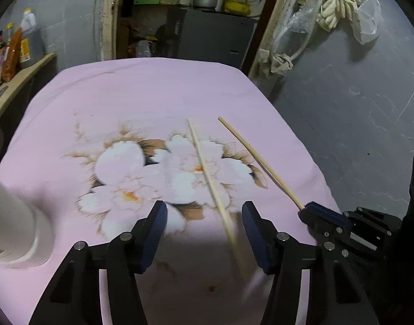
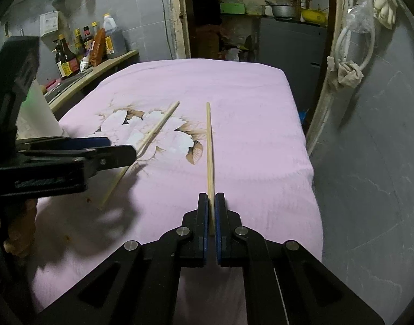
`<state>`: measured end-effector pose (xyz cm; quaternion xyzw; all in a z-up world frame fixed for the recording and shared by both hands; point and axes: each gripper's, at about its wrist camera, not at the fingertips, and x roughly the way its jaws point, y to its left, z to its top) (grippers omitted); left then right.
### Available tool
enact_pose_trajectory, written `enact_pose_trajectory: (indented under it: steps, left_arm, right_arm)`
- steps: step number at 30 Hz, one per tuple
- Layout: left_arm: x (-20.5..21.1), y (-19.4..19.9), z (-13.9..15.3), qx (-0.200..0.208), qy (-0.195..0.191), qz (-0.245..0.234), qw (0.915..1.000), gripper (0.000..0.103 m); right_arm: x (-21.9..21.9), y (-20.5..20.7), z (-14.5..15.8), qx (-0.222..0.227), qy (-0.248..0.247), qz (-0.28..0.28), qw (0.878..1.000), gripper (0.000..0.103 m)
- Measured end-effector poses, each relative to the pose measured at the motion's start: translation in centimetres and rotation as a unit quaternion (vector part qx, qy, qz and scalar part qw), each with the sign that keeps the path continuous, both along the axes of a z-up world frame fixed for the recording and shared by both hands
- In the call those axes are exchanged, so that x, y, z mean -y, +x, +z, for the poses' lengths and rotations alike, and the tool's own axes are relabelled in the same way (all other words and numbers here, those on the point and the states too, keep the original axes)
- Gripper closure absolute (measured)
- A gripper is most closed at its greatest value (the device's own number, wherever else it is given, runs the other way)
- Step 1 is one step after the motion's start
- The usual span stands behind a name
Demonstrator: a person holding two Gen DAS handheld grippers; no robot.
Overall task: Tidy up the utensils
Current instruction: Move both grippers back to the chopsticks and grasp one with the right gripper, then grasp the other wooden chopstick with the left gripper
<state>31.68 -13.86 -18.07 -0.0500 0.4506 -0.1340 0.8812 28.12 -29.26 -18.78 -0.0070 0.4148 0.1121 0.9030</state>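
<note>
At the bottom centre of the right wrist view, the right gripper [image 2: 211,211] has its two jaws pressed together on the near end of a wooden chopstick [image 2: 209,151]. This chopstick runs straight up the frame from the blue pads, and its far part lies over the pink cloth [image 2: 247,103] that covers the table. In the left wrist view the same gripper appears at the right edge, lower half, with the chopstick going from its tip up and to the left.

At the bottom of the left wrist view, the left gripper [image 1: 204,214] has its jaws spread apart. The second chopstick [image 1: 207,173] lies on the cloth and passes between the two jaws, closer to the right pad. I cannot tell if the pad touches it, because the near end is blurred. The stick crosses the white flower print [image 1: 158,178] in the middle of the cloth.

In the lower left of the left wrist view a white cylinder [image 1: 14,222] stands on the cloth, blurred. In the upper left of the right wrist view some bottles [image 2: 79,46] stand on a wooden counter [image 2: 112,61] beside the table.
</note>
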Motion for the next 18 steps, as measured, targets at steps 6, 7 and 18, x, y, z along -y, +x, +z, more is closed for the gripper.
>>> enact_pose_trajectory:
  steps: [6, 7, 18]
  left_arm:
    - [0.3, 1.9, -0.7, -0.025, 0.005, 0.007, 0.9997, 0.072]
    - [0.1, 2.0, -0.8, -0.028, 0.002, 0.009, 0.9996, 0.073]
    - [-0.5, 3.2, -1.3, -0.042, -0.02, 0.02, 0.9987, 0.074]
  right_arm:
    - [0.3, 1.0, -0.2, -0.009, 0.012, -0.002, 1.0, 0.098]
    - [0.5, 1.2, -0.3, -0.011, 0.014, -0.001, 1.0, 0.098]
    - [0.3, 1.9, -1.2, -0.018, 0.022, -0.002, 1.0, 0.098]
